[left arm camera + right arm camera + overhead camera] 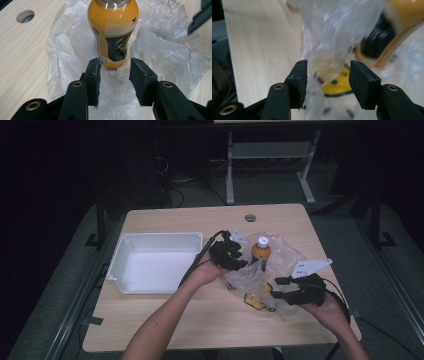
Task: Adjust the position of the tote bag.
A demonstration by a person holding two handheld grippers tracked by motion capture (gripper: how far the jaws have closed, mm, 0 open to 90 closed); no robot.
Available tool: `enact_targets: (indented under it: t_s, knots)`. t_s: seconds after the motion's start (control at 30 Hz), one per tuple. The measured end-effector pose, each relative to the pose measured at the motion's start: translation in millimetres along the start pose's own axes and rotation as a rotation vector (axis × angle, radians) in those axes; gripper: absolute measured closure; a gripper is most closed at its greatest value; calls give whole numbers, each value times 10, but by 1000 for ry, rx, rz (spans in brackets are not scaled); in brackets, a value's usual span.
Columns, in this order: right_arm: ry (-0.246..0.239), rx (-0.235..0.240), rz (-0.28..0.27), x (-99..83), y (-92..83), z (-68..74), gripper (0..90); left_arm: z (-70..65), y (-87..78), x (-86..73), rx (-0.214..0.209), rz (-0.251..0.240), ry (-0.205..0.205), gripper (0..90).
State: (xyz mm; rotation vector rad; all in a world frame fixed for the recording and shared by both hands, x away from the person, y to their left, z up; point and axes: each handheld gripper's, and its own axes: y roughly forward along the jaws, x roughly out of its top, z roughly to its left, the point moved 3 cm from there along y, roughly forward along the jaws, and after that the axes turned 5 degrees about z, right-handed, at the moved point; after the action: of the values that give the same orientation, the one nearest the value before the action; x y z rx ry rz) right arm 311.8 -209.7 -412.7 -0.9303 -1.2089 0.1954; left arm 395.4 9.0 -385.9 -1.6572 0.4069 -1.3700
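Plastic bag (pixel 280 257), clear and crumpled, lies on the right half of the wooden table (pixel 165 320), spread around an upright orange drink bottle (pixel 260 251) with a white cap; a yellow-and-black item (pixel 255 301), too blurred to name, sits at the bag's near edge. White bin (pixel 152 262) stands well apart to the left, with nothing visible inside. Left gripper (pixel 239 263) is low at the bottle's base: in the left gripper view the jaws stand part-open to either side of the foot of the bottle (pixel 113 32), film bunched between them, pads not plainly pressing on the bottle. Right gripper (pixel 280 287) hovers over the bag's near right edge; in the right gripper view its jaws stand apart with a hanging fold of the bag (pixel 329 42) between them, not clamped. Judged handling: film is very light, limp and slick, so it will slide out of a shallow pinch and drag whatever rests on it; best taken at a gathered fold near the rim, pinched deep. Bottle looks full, so moderately heavy, rigid, smooth and label-wrapped; likely to tip if the film under it is tugged. Grip it low to mid body, across the waist where the sides narrow.
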Motion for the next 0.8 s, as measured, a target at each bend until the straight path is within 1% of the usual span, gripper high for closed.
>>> enact_targets:
  t_s: [0.03,0.17,0.27,0.3,0.33,0.4,0.5,0.57,0.63,0.7,0.73,0.8]
  knots:
    - [-3,-5,-6,35,-10,-9,480,-4,8,-2,0,-4,-8,603]
    - [-42,-18,-35,249,7,-12,484,7,6,-12,2,0,-5,604]
    - [-53,-6,-23,370,114,-9,492,10,-2,-13,3,-3,-8,604]
    - [-54,-2,-13,390,162,-8,512,10,-5,-13,2,-3,-5,604]
    - [-55,5,-3,401,217,-10,554,6,-6,-13,0,-3,-3,605]
    - [-61,13,22,399,311,-15,679,-1,-9,-13,-3,-3,-2,605]
    - [-64,63,53,352,458,7,828,-3,-18,-12,0,-3,8,605]
    - [-72,83,87,320,540,37,863,2,-22,-11,-1,-6,5,604]
    - [-97,81,112,282,616,85,888,10,-26,-11,1,-3,8,604]
    - [-93,102,154,233,701,118,892,5,-25,-12,1,-5,-2,604]
    - [-95,105,160,202,738,126,895,4,-25,-11,1,-7,-3,604]
    - [-77,114,185,136,803,138,897,7,-26,-10,1,-5,2,605]
